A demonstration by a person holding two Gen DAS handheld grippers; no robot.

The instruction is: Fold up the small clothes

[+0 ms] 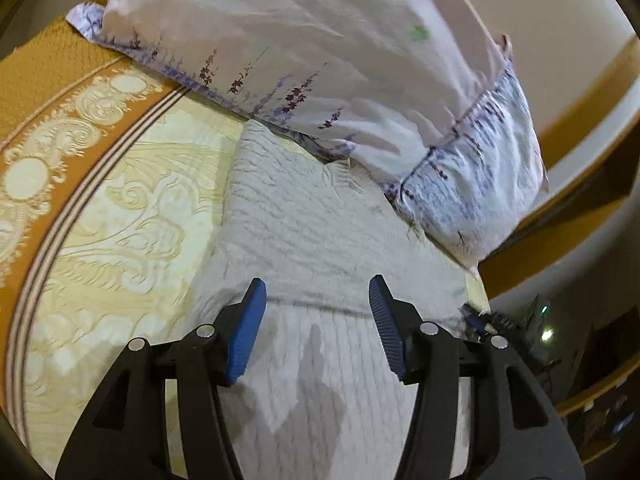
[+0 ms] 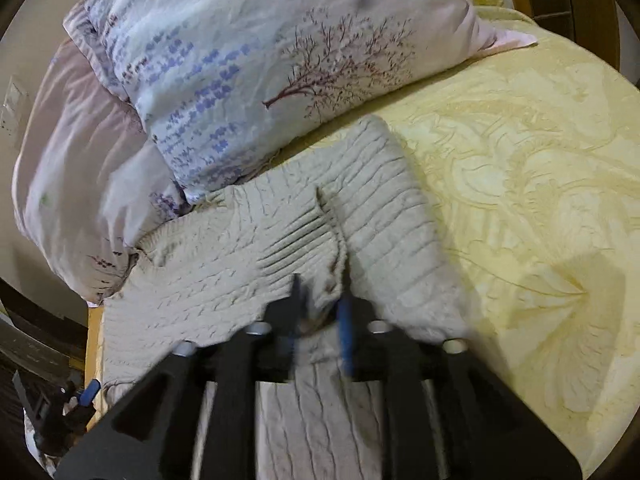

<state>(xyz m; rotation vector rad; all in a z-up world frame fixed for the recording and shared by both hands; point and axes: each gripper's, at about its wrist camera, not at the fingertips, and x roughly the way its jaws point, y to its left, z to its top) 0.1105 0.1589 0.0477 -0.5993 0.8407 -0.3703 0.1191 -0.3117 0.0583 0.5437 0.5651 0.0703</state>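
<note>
a pale grey-white cable-knit sweater lies spread on a bed, on a cream and ochre bedspread with raised scroll patterns, its far end touching a floral pillow printed with lavender sprigs and a bare tree. one part of the knit is already laid over the body – a fold edge crosses the left wrist view just beyond the fingertips.

the left claw hangs above the sweater with its blue pads well apart and nothing between them; the cloth lies free below. the right claw is blurred – its pads stand narrowly apart on either side of a ribbed edge of the sweater, and whether they press on it i cannot tell.

judged from this, a fold has just been laid down and the knit let go. the next move calls for picking fresh grip points on the loose edge, both claws pinching a single layer, then carrying it evenly across so the thick knit does not bunch against the pillow.
</note>
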